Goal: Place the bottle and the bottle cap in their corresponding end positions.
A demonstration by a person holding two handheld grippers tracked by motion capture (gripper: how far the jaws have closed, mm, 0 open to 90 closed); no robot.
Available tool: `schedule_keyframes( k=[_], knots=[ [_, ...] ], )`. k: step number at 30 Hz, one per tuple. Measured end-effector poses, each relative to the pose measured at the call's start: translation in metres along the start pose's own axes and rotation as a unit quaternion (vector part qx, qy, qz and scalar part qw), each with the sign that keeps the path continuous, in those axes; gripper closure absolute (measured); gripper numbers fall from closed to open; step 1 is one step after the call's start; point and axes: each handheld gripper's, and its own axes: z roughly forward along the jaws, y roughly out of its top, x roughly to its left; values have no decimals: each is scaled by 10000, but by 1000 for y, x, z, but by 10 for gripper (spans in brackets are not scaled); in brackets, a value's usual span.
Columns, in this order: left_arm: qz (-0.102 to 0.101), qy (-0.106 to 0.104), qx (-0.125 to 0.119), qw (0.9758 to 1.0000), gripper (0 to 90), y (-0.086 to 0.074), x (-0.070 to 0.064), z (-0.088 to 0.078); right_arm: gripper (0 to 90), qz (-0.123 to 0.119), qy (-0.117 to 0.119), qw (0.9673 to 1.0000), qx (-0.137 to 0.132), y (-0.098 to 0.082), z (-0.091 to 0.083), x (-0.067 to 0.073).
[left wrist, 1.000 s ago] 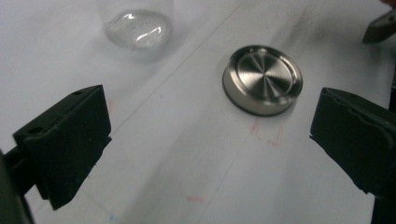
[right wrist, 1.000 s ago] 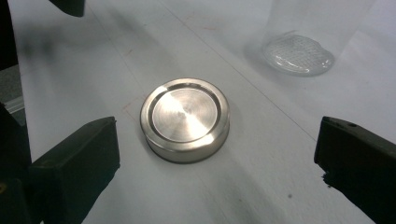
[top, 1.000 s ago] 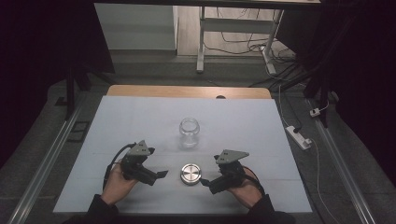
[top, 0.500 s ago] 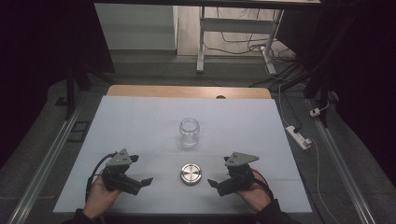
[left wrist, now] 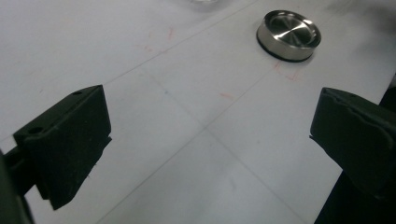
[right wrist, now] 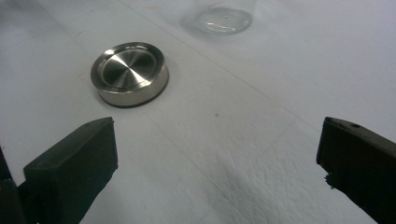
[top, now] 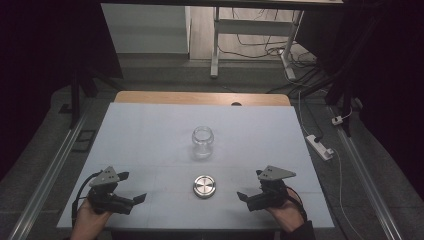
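Observation:
A clear glass jar [top: 202,142] stands upright and without a lid in the middle of the white table [top: 150,130]. Its round steel lid [top: 204,185] lies flat on the table in front of it. My left gripper [top: 132,187] rests near the front left edge, open and holding nothing, a good way left of the lid. My right gripper [top: 248,185] sits open on the lid's right, also apart from it. In the left gripper view the lid [left wrist: 288,29] lies ahead beyond the wide-apart jaws. In the right gripper view the lid [right wrist: 130,72] and the jar's base [right wrist: 223,18] lie ahead.
A wooden strip [top: 200,98] runs along the table's far edge. On the floor at the right lies a power strip [top: 320,146] with cables. Metal rails [top: 55,170] flank the table, and a desk frame [top: 215,45] stands beyond it.
Both hands have drawn back toward the front edge and outward, the left one further left and the right one further right. Jar and lid have not moved.

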Motion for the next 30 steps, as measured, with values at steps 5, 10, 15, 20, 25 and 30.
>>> schedule_keyframes(
  k=[5,10,15,20,25,30],
  knots=[
    [-113,136,-13,9998,0,-11,3,-11,0,103,-148,9998,9,-7,-8,-5],
    [-270,226,-42,9994,0,-23,7,-21,0,212,-290,9994,4,-13,-16,-9],
    [-419,326,-61,9986,0,-35,9,-32,0,341,-441,9984,9,-20,-24,-14],
    [-501,428,-55,9978,0,-44,10,-39,0,462,-572,9973,17,-28,-33,-18],
    [-605,445,-40,9972,0,-52,12,-44,0,539,-680,9962,63,-35,-40,-20],
    [-673,506,-13,9964,0,-58,13,-47,0,615,-717,9954,133,-40,-44,-21]
  ],
)
